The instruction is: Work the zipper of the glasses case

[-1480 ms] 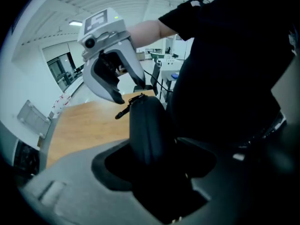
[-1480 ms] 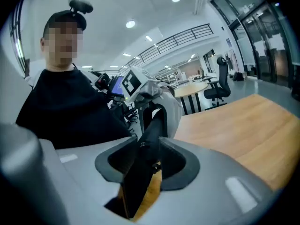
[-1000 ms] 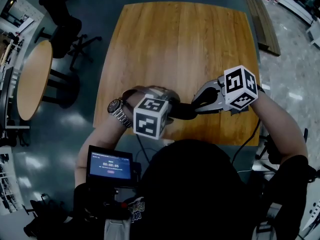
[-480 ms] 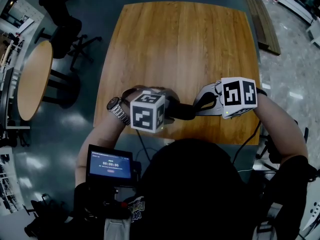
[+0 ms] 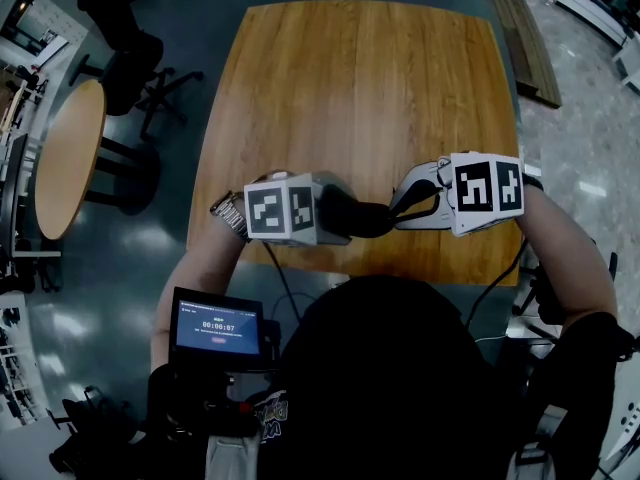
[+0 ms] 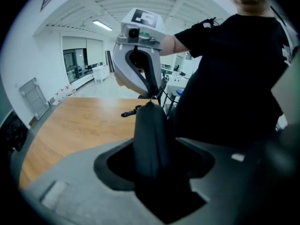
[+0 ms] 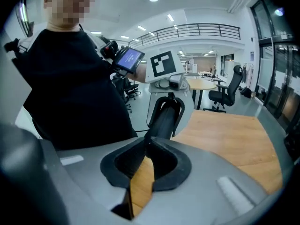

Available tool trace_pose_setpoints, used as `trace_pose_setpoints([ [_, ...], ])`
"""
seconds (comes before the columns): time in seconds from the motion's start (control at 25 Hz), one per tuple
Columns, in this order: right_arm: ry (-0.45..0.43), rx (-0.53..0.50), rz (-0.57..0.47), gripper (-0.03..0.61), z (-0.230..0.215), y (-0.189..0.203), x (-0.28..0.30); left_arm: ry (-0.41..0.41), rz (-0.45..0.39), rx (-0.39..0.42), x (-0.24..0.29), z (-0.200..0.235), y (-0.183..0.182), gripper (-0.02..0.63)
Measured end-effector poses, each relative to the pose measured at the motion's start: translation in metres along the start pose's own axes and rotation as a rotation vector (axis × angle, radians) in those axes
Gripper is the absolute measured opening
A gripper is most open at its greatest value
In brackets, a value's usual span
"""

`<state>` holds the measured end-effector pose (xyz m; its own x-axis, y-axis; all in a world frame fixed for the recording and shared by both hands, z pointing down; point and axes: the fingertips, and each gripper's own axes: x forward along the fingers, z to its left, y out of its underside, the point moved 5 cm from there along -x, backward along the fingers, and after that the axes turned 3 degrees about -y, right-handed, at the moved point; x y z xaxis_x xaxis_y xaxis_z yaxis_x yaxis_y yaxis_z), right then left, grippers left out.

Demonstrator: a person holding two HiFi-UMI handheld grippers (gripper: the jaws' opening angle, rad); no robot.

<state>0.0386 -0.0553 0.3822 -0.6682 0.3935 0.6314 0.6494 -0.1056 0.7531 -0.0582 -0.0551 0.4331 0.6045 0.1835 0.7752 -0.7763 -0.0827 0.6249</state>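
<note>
The left gripper [image 5: 332, 213] is clamping the body of the single dark glasses case [image 5: 365, 220] across its width, its wide-set jaws having just been closing onto it. It is acting as the anchor, so the case is not sliding while the zipper is being pulled. The right gripper [image 5: 400, 208] is pinching the opposite end, its jaws almost together and just easing apart a touch. That is likely where the slider is sitting, though no pull is showing between the pads, and a small dark tab [image 6: 129, 112] is poking out beside that end. Both are holding the case in the air over the near edge of the desk [image 5: 360, 88] – leaving the zipper line free all round. Counting – one case, two grippers, one tab, one desk underneath
</note>
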Motion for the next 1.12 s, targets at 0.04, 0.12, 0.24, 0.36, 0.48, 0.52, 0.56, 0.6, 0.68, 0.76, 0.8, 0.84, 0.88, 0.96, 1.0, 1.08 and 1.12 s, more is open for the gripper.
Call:
trace_pose_setpoints([
  [0.04, 0.005, -0.022, 0.026, 0.040, 0.002, 0.001, 0.003, -0.001, 0.014, 0.007, 0.001, -0.001, 0.001, 0.261],
  [0.12, 0.033, -0.085, 0.082, 0.040, 0.003, 0.002, 0.007, -0.001, 0.028, 0.009, 0.003, -0.001, 0.003, 0.261],
  [0.24, 0.108, -0.205, 0.150, 0.034, 0.003, -0.002, 0.007, 0.025, 0.004, -0.046, 0.002, -0.002, 0.005, 0.261],
  [0.36, 0.199, -0.340, 0.197, 0.015, 0.004, -0.009, 0.008, 0.086, -0.077, -0.132, -0.004, -0.008, 0.004, 0.261],
  [0.48, 0.257, -0.428, 0.234, 0.012, 0.008, -0.012, 0.010, 0.126, -0.148, -0.186, -0.006, -0.011, 0.005, 0.261],
  [0.52, 0.258, -0.426, 0.228, 0.012, 0.009, -0.013, 0.010, 0.141, -0.171, -0.203, -0.006, -0.012, 0.005, 0.261],
  [0.56, 0.254, -0.418, 0.215, 0.011, 0.010, -0.014, 0.009, 0.160, -0.195, -0.221, -0.006, -0.014, 0.004, 0.261],
  [0.6, 0.251, -0.411, 0.201, 0.009, 0.010, -0.015, 0.007, 0.183, -0.220, -0.238, -0.006, -0.015, 0.003, 0.261],
  [0.68, 0.266, -0.424, 0.182, 0.008, 0.013, -0.020, 0.003, 0.228, -0.262, -0.263, -0.006, -0.019, 0.000, 0.266],
  [0.76, 0.300, -0.453, 0.157, 0.006, 0.015, -0.030, -0.003, 0.260, -0.277, -0.256, -0.004, -0.022, -0.006, 0.275],
  [0.8, 0.316, -0.463, 0.139, 0.006, 0.016, -0.036, -0.006, 0.271, -0.279, -0.242, -0.002, -0.023, -0.009, 0.274],
  [0.84, 0.332, -0.471, 0.122, 0.005, 0.016, -0.041, -0.008, 0.283, -0.282, -0.230, 0.000, -0.025, -0.013, 0.273],
  [0.88, 0.345, -0.477, 0.108, 0.005, 0.015, -0.045, -0.010, 0.296, -0.292, -0.221, 0.002, -0.025, -0.017, 0.276],
  [0.96, 0.355, -0.483, 0.088, 0.005, 0.014, -0.051, -0.012, 0.326, -0.331, -0.211, 0.002, -0.026, -0.028, 0.291],
  [1.0, 0.353, -0.483, 0.081, 0.005, 0.015, -0.053, -0.012, 0.341, -0.358, -0.208, 0.002, -0.026, -0.034, 0.292],
  [1.08, 0.348, -0.484, 0.076, 0.005, 0.016, -0.055, -0.012, 0.364, -0.411, -0.203, 0.000, -0.026, -0.045, 0.296],
  [1.12, 0.348, -0.485, 0.074, 0.005, 0.016, -0.056, -0.013, 0.368, -0.428, -0.201, 0.000, -0.025, -0.049, 0.296],
])
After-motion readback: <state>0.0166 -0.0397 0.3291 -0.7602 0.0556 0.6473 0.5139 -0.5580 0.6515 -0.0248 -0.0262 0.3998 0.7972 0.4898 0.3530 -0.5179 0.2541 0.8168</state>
